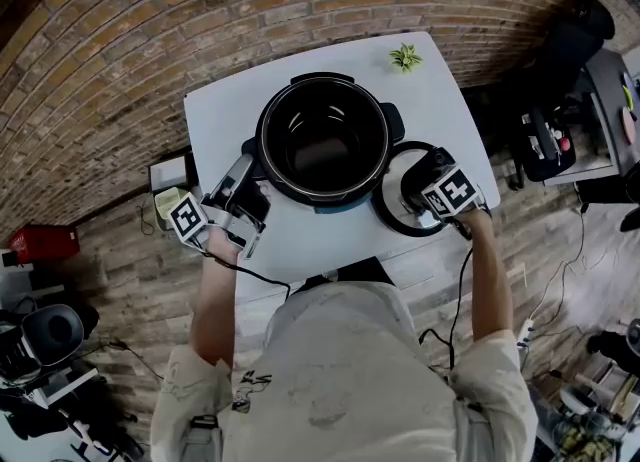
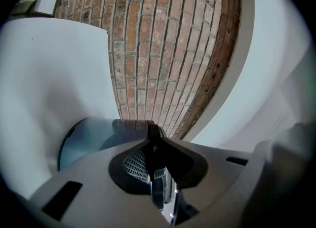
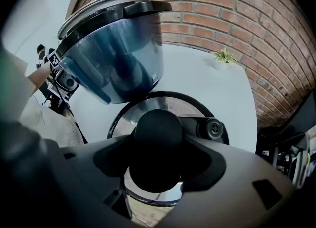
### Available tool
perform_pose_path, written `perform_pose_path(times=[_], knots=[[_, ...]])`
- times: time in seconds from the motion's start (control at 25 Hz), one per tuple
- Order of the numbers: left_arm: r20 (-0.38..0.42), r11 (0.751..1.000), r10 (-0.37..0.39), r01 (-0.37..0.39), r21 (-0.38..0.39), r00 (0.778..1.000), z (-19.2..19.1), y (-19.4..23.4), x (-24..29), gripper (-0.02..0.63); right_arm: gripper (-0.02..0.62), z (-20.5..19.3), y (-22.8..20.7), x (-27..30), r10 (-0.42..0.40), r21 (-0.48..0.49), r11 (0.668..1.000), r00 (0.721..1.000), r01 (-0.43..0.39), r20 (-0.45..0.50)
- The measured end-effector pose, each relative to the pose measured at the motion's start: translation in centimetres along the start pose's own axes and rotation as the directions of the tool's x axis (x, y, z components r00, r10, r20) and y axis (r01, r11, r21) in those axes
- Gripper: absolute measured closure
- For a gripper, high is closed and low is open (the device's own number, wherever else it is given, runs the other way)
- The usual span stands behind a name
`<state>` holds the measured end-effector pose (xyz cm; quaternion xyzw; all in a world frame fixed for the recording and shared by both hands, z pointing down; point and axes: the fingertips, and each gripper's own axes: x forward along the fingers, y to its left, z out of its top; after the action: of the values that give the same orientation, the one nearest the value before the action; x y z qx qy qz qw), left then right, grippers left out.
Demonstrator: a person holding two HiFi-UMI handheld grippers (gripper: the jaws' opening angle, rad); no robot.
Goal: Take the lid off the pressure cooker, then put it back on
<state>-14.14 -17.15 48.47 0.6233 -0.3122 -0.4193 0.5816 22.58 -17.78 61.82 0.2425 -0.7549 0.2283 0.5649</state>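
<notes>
Reader: Now, where to look for the lid [image 1: 392,212]?

Legend: Off the pressure cooker [image 1: 385,135]. Lying flat on the white table [image 1: 240,110] with its black knob [image 3: 158,126] uppermost, just to the right of the cooker's base as seen in the head view. Bright metal in the middle, ringed in black, with a small round cap [image 3: 214,129] set just beside the knob.

Reader: And how to read the right gripper [image 3: 158,165]?

Legend: Pointing steeply down over the lid. Spread wide, with one jaw on each side of the knob. Pressed against its flanks, without a visible gap in the right gripper view. Gripping a lid not yet raised from the table.

Reader: And the left gripper [image 2: 153,145]?

Legend: Held roughly level at the cooker's left side. Nearly closed, clamped on the thin edge of the dark ribbed side handle [image 2: 131,125], with the bluish cooker wall just behind.

Reader: Anything else worth marking?

Legend: Note the cooker upright near the middle of the table, open-topped, with a dark inner wall and a black rim. See also a small potted plant [image 1: 405,56] at the far right corner, well apart from cooker and lid. Note, lastly, a brick wall [image 1: 120,40] behind the table and a wooden floor [image 1: 120,280] below.
</notes>
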Motion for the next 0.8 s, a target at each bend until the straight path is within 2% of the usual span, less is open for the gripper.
perform_pose_path(times=[0.8], knots=[[0.004,1.0,-0.009,0.009,-0.004,1.0,0.13,0.11,-0.06,0.535,0.296,0.01,-0.06,0.1,-0.003,0.014,1.0,1.0,0.003,-0.005]])
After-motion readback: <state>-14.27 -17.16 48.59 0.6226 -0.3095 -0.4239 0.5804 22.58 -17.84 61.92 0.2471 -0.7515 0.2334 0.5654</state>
